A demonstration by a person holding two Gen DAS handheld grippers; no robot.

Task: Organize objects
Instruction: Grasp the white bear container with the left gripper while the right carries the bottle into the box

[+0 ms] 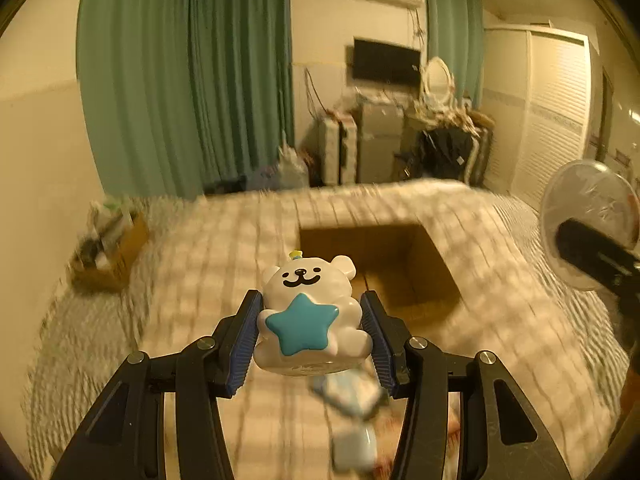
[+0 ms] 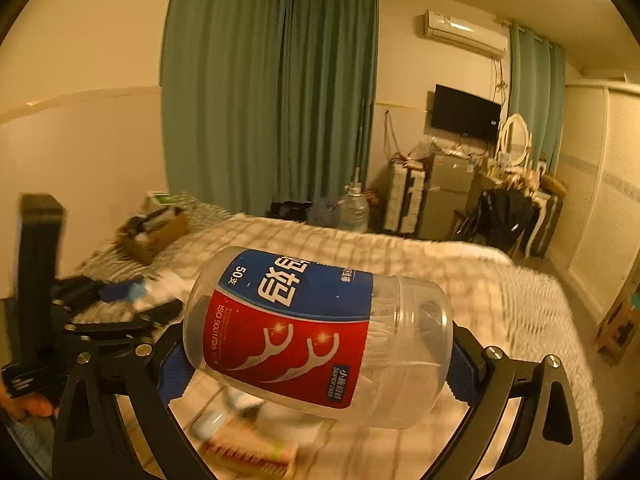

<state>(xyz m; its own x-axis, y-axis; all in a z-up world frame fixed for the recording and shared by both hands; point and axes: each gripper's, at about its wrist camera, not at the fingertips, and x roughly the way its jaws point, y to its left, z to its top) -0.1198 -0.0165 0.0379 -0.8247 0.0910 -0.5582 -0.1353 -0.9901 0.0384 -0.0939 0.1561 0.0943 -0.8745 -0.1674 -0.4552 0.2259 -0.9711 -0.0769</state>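
Observation:
My left gripper (image 1: 310, 322) is shut on a white bear toy (image 1: 310, 300) with a blue star on its belly, held above the bed. An open cardboard box (image 1: 400, 272) lies on the bed just beyond the toy. My right gripper (image 2: 318, 348) is shut on a clear dental floss jar (image 2: 316, 336) with a blue and red label, held on its side above the bed. The left gripper (image 2: 132, 316) also shows at the left of the right wrist view, blurred.
A checked blanket covers the bed (image 1: 500, 320). A second box (image 2: 154, 236) with items sits near the wall. Small objects (image 1: 352, 420) lie on the bed below the left gripper. A brush (image 2: 252, 452) lies below the jar. A fan (image 1: 588, 216) stands at right.

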